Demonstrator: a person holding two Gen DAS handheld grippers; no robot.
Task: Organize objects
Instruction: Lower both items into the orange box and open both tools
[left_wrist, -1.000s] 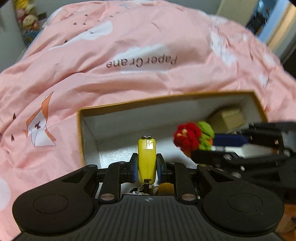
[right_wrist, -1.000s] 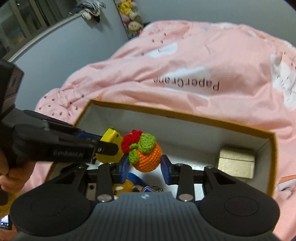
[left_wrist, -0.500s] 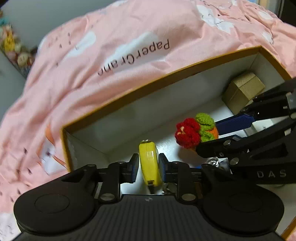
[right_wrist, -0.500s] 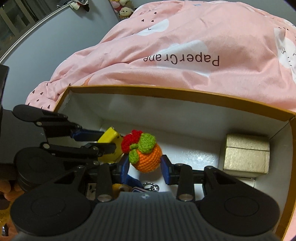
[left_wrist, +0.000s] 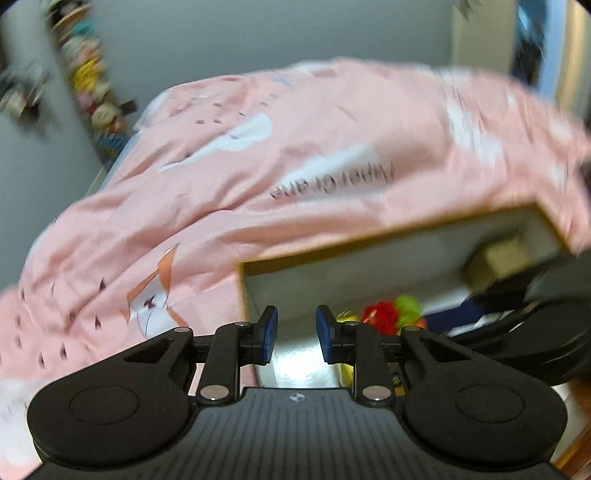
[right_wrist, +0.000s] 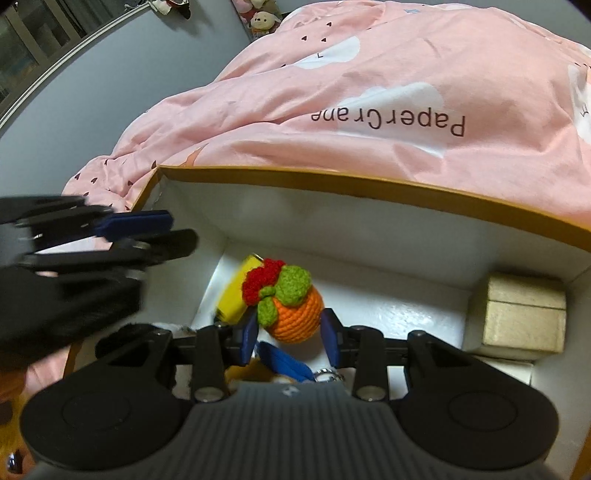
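Observation:
A white box with a brown rim (right_wrist: 369, 186) lies on a pink bedspread. My right gripper (right_wrist: 291, 334) is inside it, with a crocheted orange toy with red and green tufts (right_wrist: 295, 314) between its jaws; the jaws stand slightly apart from it. A yellow tape measure (right_wrist: 236, 295) lies on the box floor just left of the toy. My left gripper (left_wrist: 293, 334) is open and empty, above the box's left wall (left_wrist: 245, 295). It shows in the right wrist view (right_wrist: 140, 232) at the left. The toy (left_wrist: 391, 314) shows in the left wrist view too.
A tan cardboard cube (right_wrist: 521, 317) sits in the box's right corner. A blue strap with a key ring (right_wrist: 295, 363) and a yellow plush lie under my right gripper. The pink bedspread (right_wrist: 369, 92) surrounds the box. Plush toys (left_wrist: 92, 92) stand by the grey wall.
My left gripper has opened, let go of the yellow tape measure into the box, and pulled up and back to the left. My right gripper has lowered the toy and its jaws have widened.

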